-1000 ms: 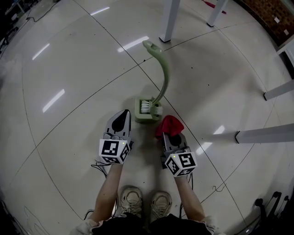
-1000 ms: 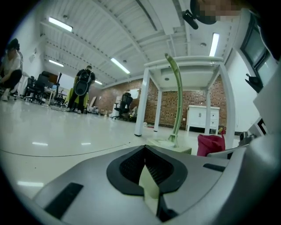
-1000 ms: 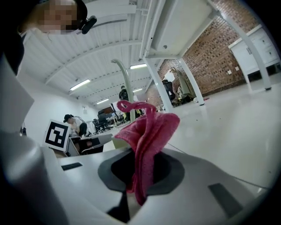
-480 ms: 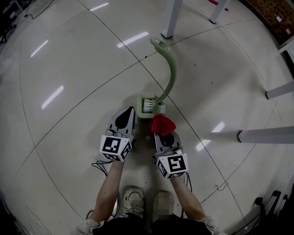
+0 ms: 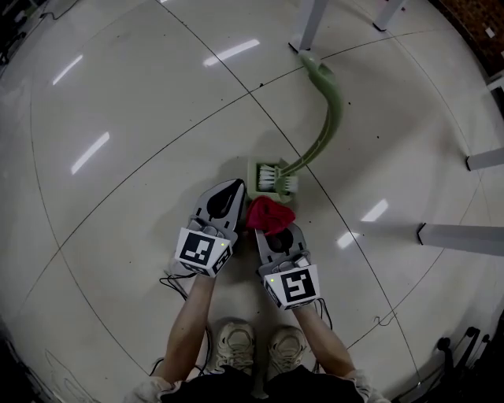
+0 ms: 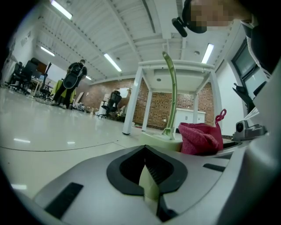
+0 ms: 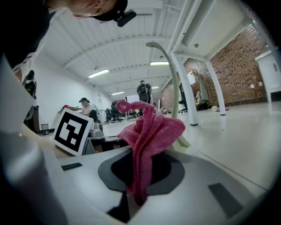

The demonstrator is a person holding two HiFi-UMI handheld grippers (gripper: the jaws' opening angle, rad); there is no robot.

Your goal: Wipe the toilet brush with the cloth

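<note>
Moved since a second ago: my right gripper [image 5: 272,231] has swung inward with the cloth [image 5: 269,214]. The cloth was off to the right of the brush holder [image 5: 253,177] and is now directly on the near side of it.
Left gripper, change: my left gripper [image 5: 236,186] sits much where it was, beside the holder.
Right jaws: pinching the pink-red cloth. A fold runs down between them and the rest bunches up and out past their tips.
Left jaws: pressed together. I see nothing of the brush or the cloth between them.
Toilet brush [image 5: 331,118]: pale green, standing in its square green holder just ahead of the right jaws, and ahead and to the right of the left jaws.
Brush handle: long and curved, rising from the holder and arching away from both grippers.
Bristles [image 5: 272,175]: white, showing inside the holder.
Cloth and holder: the bunched cloth lies between the right jaws and the holder, very close to its near edge. I cannot tell whether they touch.
Grippers to each other: side by side and near, tips pointing the same way, with the cloth just right of the left jaws' tips.
Floor [image 5: 118,94]: glossy pale tiles, with the holder standing on it.
Beyond the brush: white table legs [image 5: 311,24].
Behind the jaws: the person's forearms and two shoes [image 5: 236,346].
</note>
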